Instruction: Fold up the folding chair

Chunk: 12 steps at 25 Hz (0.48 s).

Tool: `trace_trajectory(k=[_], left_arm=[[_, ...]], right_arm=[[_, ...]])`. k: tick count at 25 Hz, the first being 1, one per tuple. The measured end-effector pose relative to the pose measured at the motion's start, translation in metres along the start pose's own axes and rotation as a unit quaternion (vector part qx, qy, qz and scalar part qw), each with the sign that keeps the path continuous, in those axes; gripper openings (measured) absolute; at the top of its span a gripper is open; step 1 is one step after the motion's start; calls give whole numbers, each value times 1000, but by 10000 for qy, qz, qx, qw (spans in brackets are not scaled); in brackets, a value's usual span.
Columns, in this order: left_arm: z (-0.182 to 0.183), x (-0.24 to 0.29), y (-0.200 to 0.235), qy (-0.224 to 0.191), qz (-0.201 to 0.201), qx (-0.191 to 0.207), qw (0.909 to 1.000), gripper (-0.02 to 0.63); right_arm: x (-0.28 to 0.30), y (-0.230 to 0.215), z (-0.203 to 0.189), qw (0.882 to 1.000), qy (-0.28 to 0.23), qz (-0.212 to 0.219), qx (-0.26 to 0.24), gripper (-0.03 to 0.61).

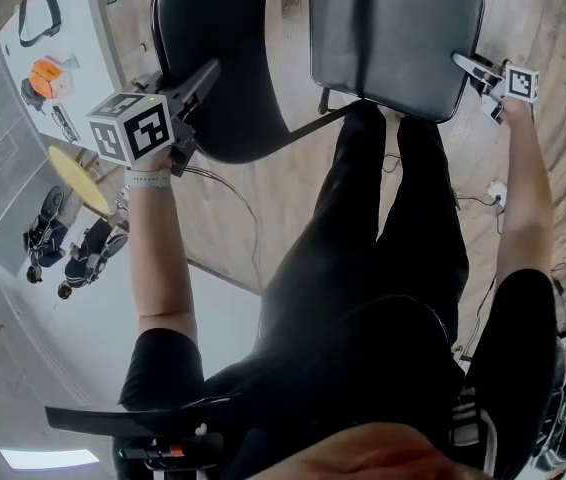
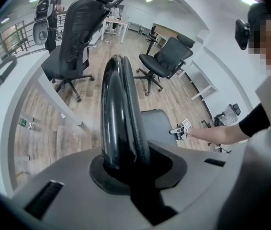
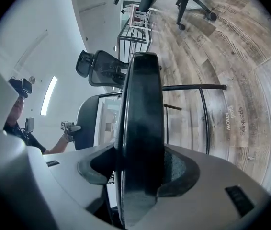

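The folding chair stands in front of me in the head view, with its black rounded backrest (image 1: 223,58) at the left and its dark square seat (image 1: 393,28) at the right. My left gripper (image 1: 201,76) is shut on the backrest's edge; in the left gripper view the black rim (image 2: 118,119) runs straight up from between the jaws of this gripper (image 2: 126,169). My right gripper (image 1: 468,65) is shut on the seat's right edge. The right gripper view shows that thick seat edge (image 3: 142,128) clamped in the gripper (image 3: 140,176), with a frame tube (image 3: 193,87) behind it.
My legs (image 1: 383,218) stand directly below the chair. A white desk (image 1: 53,28) lies at the left, and a cable (image 1: 233,193) runs over the wooden floor. Two office chairs (image 2: 73,37) (image 2: 166,59) stand beyond, and a person with a backpack (image 2: 47,8) is far off.
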<state>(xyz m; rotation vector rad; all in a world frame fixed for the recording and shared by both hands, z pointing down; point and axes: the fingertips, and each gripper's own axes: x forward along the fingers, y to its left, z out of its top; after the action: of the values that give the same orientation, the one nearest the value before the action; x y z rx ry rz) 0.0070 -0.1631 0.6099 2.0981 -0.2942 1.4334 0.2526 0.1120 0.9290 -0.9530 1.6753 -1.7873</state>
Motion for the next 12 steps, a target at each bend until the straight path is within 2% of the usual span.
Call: trace_trajectory(k=[5, 9, 12], left_arm=[[7, -32, 9, -1, 35, 3, 10000, 58], [6, -66, 35, 0, 112, -8, 9999, 57], [9, -76, 38, 30, 157, -2, 9999, 57]], right_arm=[[28, 66, 1, 9988, 102, 440, -178, 247], [72, 125, -4, 9961, 177, 819, -283, 241], [86, 152, -5, 9937, 304, 975, -461, 224]])
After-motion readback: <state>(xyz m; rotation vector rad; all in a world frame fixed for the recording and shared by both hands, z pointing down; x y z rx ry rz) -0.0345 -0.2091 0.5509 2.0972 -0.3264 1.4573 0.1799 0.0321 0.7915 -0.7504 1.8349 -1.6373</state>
